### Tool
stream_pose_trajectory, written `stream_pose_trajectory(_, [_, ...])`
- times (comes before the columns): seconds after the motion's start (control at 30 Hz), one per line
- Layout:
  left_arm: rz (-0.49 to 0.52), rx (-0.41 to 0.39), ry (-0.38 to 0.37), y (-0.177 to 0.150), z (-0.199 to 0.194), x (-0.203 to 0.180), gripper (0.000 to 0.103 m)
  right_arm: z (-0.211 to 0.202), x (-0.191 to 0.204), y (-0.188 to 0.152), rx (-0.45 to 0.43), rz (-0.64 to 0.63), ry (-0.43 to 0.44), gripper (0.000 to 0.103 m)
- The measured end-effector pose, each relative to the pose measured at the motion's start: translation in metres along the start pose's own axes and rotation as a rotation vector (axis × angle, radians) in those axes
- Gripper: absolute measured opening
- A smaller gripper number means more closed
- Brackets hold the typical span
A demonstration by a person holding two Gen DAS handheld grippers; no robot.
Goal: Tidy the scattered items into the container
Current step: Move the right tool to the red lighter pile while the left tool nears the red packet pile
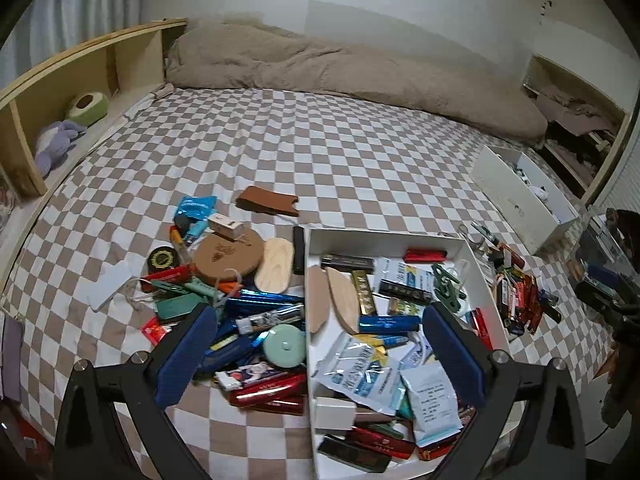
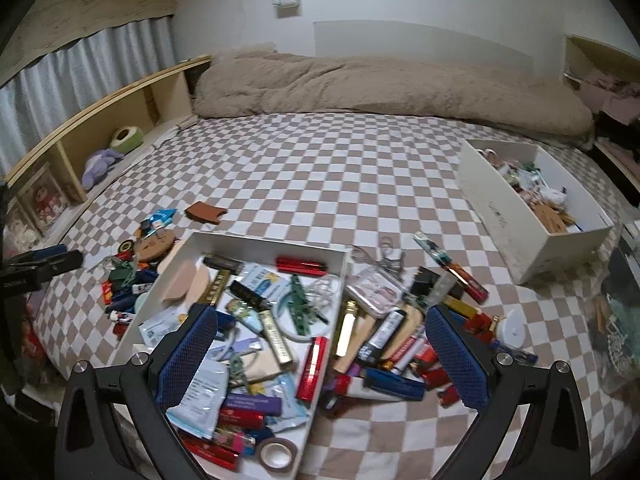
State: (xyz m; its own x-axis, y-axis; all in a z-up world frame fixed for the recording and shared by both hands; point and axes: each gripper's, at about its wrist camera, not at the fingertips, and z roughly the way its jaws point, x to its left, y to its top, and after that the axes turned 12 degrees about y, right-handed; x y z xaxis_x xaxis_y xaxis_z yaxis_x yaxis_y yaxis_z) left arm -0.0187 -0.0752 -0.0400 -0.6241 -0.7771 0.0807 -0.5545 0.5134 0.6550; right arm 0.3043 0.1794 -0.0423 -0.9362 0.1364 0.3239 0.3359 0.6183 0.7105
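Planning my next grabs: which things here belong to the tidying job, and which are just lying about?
Job:
white box, partly filled
left pile on the bedspread
right pile on the bedspread
brown sleeve, apart from the piles

Lying about:
blanket
second box
plush toy on the shelf

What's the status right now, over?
Left gripper open, empty. Right gripper open, empty. White box part-filled; piles left on both sides. Nothing blocking.

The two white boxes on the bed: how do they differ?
The near box sits between the loose piles, shallow and holding wrappers, tubes and packets. The far box stands apart at the right, with taller walls, holding mostly pale and tan items. Both are white, open-topped and rectangular.
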Motion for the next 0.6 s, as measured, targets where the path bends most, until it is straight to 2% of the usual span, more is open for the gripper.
stream_pose_trajectory(0.4, [-0.11,0.018,0.077,-0.005,0.007,0.062,0.103,-0.028,-0.072,-0.017,-0.035,0.168,-0.066,0.103])
stream_pose_trajectory(0.6, [-0.129,0.044,0.132,-0.015,0.015,0.086,0.103,-0.042,-0.112,-0.029,-0.058,0.3,-0.059,0.103])
